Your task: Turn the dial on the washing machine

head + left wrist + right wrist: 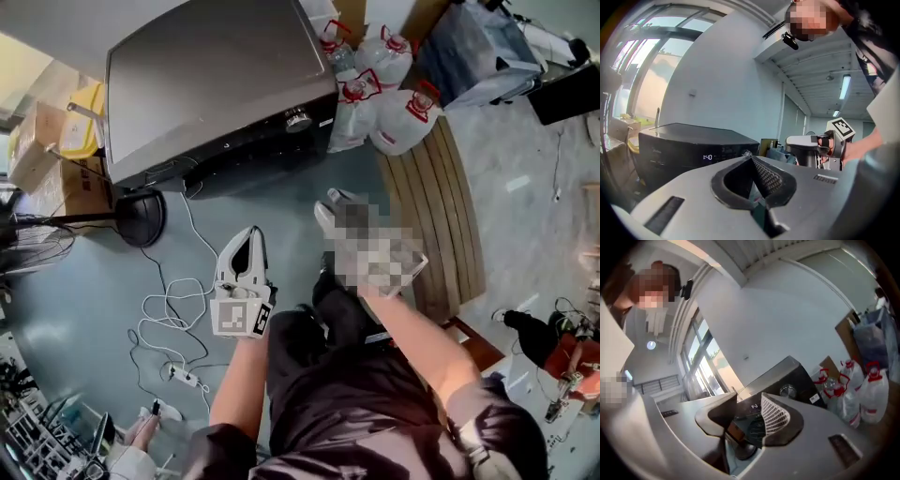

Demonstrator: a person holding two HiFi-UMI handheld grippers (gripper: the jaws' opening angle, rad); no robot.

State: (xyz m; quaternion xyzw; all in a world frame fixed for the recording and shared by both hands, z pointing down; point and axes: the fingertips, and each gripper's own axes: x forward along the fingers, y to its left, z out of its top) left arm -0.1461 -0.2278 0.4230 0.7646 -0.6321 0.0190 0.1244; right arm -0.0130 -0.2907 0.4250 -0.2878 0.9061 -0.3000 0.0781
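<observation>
A round silver dial [298, 118] sits on the dark washing machine [216, 66].

A grey-blue floor [84, 309] carries a loose white cable [167, 298] and a power strip [184, 377]. In the head view a slatted wooden pallet [450, 216] lies at right, cardboard boxes [37, 141] at left. Tall windows [651, 61] brighten a white wall [726, 84]; a tube light [844, 86] glows overhead.

Cluttered storage or workshop room.
Around the washing machine [220, 84]: cardboard boxes [37, 150] to its left, tied plastic bags [384, 94] and wooden slats [441, 216] to its right, loose cables [173, 309] on the floor [84, 281] in front.
</observation>
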